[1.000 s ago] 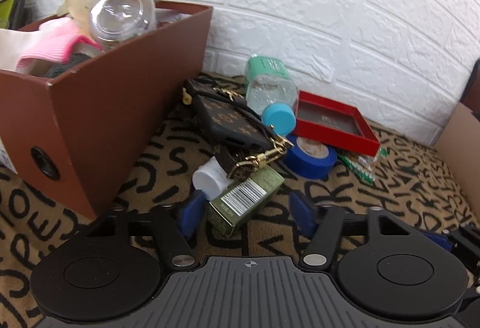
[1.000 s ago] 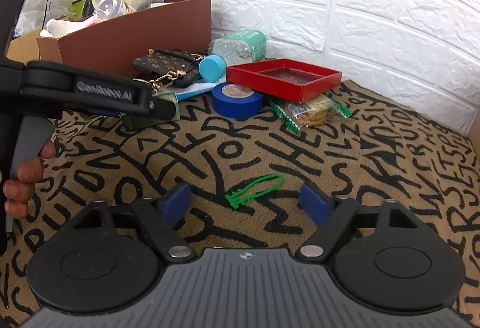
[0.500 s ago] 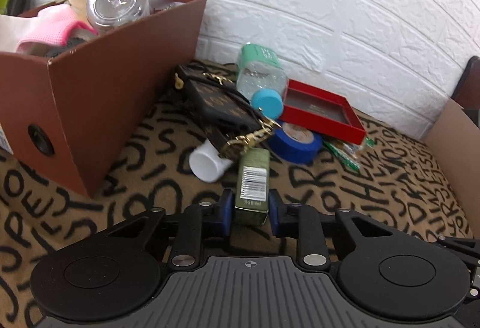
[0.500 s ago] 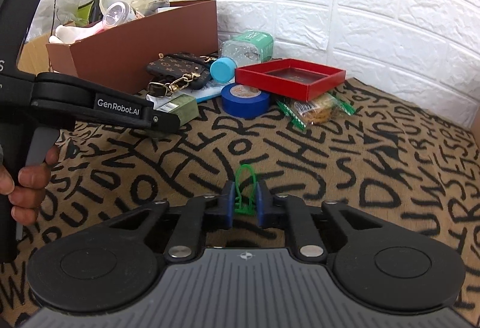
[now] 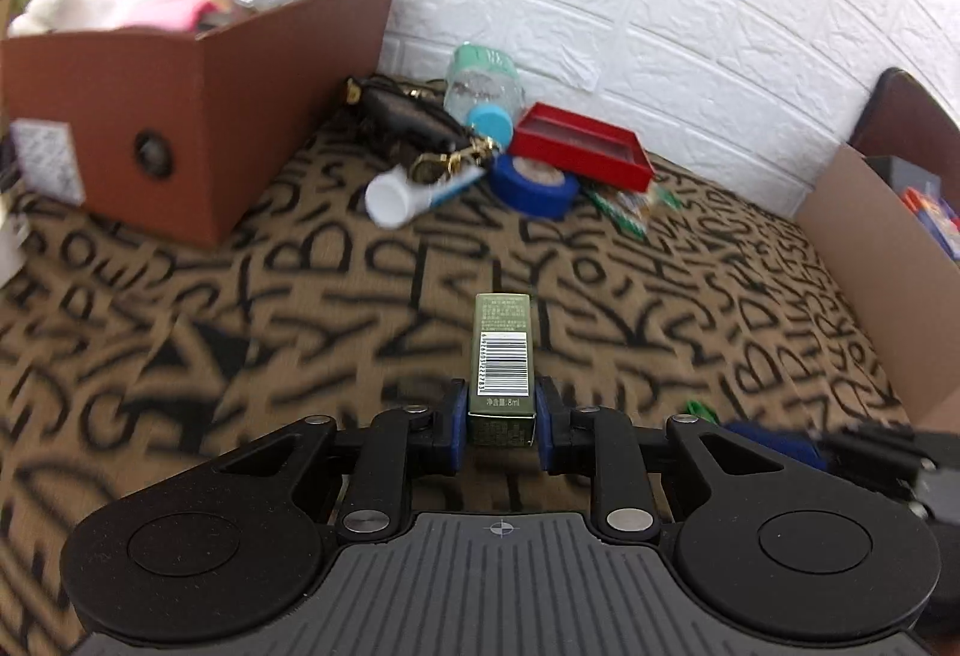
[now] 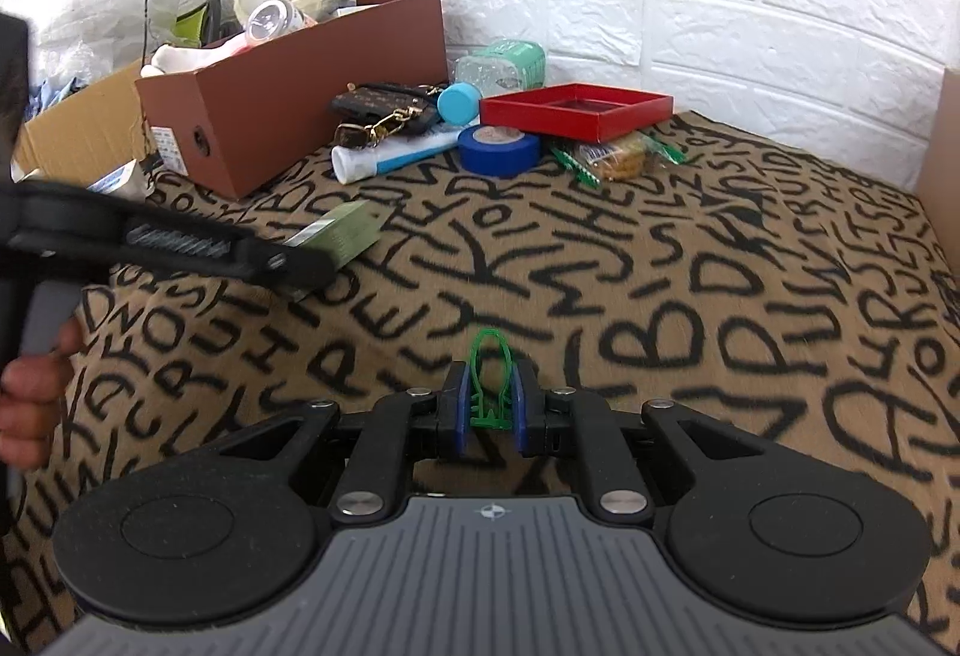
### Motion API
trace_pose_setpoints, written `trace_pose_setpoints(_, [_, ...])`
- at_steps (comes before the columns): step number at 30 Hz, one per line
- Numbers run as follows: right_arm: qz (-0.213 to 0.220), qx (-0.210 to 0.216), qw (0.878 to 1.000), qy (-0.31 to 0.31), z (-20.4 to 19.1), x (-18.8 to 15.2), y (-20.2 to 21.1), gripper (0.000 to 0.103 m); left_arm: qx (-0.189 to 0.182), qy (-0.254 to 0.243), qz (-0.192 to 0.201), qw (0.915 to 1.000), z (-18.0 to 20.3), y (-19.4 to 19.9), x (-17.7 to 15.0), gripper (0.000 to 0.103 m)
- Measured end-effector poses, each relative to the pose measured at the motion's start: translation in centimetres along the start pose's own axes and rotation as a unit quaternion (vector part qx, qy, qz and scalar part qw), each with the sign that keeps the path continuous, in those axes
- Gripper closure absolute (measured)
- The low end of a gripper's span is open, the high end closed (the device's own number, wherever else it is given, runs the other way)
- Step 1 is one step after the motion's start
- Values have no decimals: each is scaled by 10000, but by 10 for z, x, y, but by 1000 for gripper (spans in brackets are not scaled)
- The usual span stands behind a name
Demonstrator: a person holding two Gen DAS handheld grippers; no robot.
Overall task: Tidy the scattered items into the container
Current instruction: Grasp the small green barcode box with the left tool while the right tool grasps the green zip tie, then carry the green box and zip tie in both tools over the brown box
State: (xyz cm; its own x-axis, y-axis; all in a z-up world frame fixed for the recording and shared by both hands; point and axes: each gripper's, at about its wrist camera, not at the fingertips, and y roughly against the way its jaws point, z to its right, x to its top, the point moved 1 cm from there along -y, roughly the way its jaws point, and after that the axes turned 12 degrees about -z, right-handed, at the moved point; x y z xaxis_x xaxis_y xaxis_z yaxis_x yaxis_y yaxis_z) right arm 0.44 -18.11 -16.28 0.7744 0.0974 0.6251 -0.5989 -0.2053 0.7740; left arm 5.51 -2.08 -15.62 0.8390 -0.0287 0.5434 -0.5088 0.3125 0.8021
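Now left claw (image 5: 501, 410) clenched on green carton (image 5: 502, 362), right claw (image 6: 491, 410) gripping green clip (image 6: 491, 380) — bare rug (image 6: 660, 266) ahead.

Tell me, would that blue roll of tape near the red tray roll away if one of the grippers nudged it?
Probably not. The blue tape roll lies flat on its side, so a nudge would likely slide it, not roll it. The patterned cloth looks grippy, which should slow it. It also sits close against the red tray, which might block it.
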Motion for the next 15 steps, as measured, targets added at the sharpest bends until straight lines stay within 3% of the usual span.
trace_pose_setpoints(6, [3, -76, 10000, 38, -3, -3, 2, 86, 263, -139, -22, 9996, 8, 1, -11, 74])
trace_pose_setpoints(7, [0, -89, 9999, 54, -3, -3, 2, 86, 281, -142, 2, 9995, 9, 1, -9, 61])
trace_pose_setpoints(8, [-1, -93, 9999, 61, -3, -3, 2, 86, 294, -142, 21, 9995, 10, 0, -8, 58])
trace_pose_setpoints(15, [-23, -76, 9999, 64, -3, -3, 1, 86, 429, -146, 21, 9990, 14, -3, -4, 54])
